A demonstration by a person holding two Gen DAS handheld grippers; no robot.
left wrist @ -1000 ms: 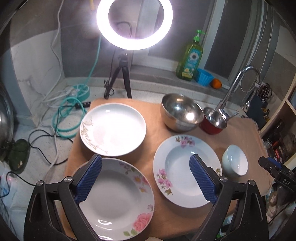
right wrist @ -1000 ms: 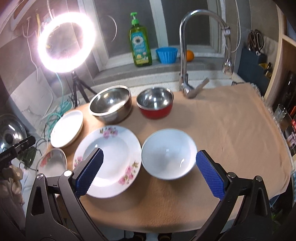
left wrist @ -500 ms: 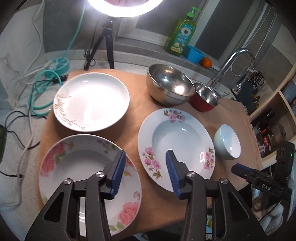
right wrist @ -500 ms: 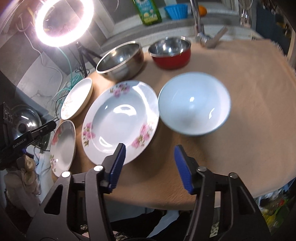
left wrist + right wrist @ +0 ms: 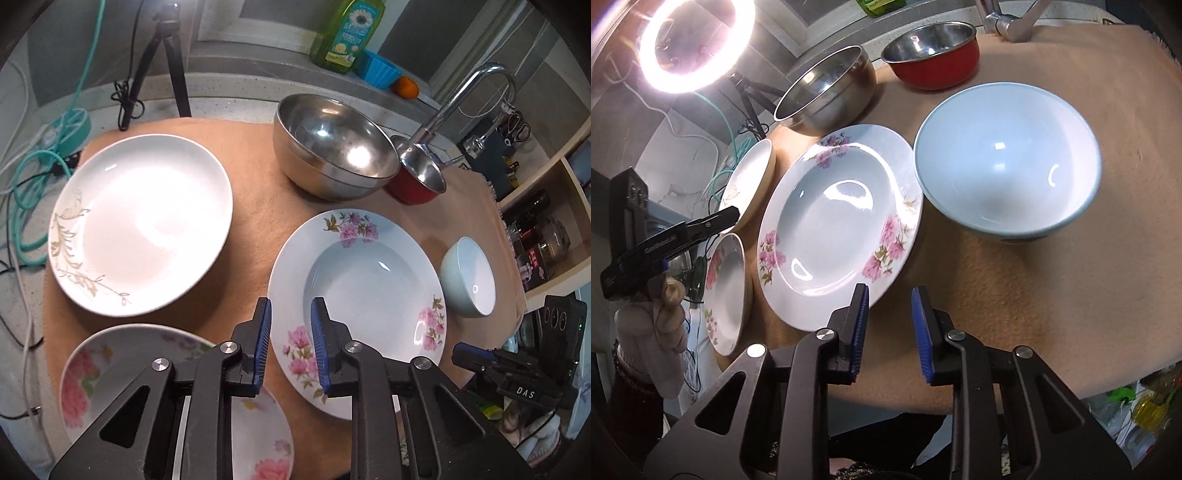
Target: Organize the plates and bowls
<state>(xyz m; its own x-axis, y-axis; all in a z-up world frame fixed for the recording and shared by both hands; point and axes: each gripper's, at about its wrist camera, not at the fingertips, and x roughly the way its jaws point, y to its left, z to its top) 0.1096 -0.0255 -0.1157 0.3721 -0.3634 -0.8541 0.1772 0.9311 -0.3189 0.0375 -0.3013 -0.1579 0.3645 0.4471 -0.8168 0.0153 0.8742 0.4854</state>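
Observation:
A pink-flower soup plate (image 5: 369, 295) (image 5: 842, 221) lies mid-mat. My left gripper (image 5: 290, 325) hovers over its left rim, jaws narrowed with a gap, holding nothing. My right gripper (image 5: 888, 310) hovers by that plate's near right rim, jaws also narrowed and empty. A white plate with gold sprigs (image 5: 140, 225) (image 5: 750, 184) lies at the far left. A second pink-flower plate (image 5: 122, 373) (image 5: 726, 291) lies at the near left. A pale blue bowl (image 5: 471, 277) (image 5: 1008, 162) sits at the right. A steel bowl (image 5: 332, 144) (image 5: 827, 92) and a red pot (image 5: 421, 177) (image 5: 931, 55) stand behind.
A tan mat (image 5: 1071, 277) covers the counter. A faucet (image 5: 476, 92) rises behind the red pot. Dish soap (image 5: 347, 33), a blue cup (image 5: 380, 70) and an orange (image 5: 406, 88) sit on the sill. A ring light (image 5: 694, 44) on a tripod (image 5: 166, 62) and cables (image 5: 33, 155) are at the left.
Both grippers have narrowed from wide open to a small gap and moved forward and down toward the middle flower plate's rims.

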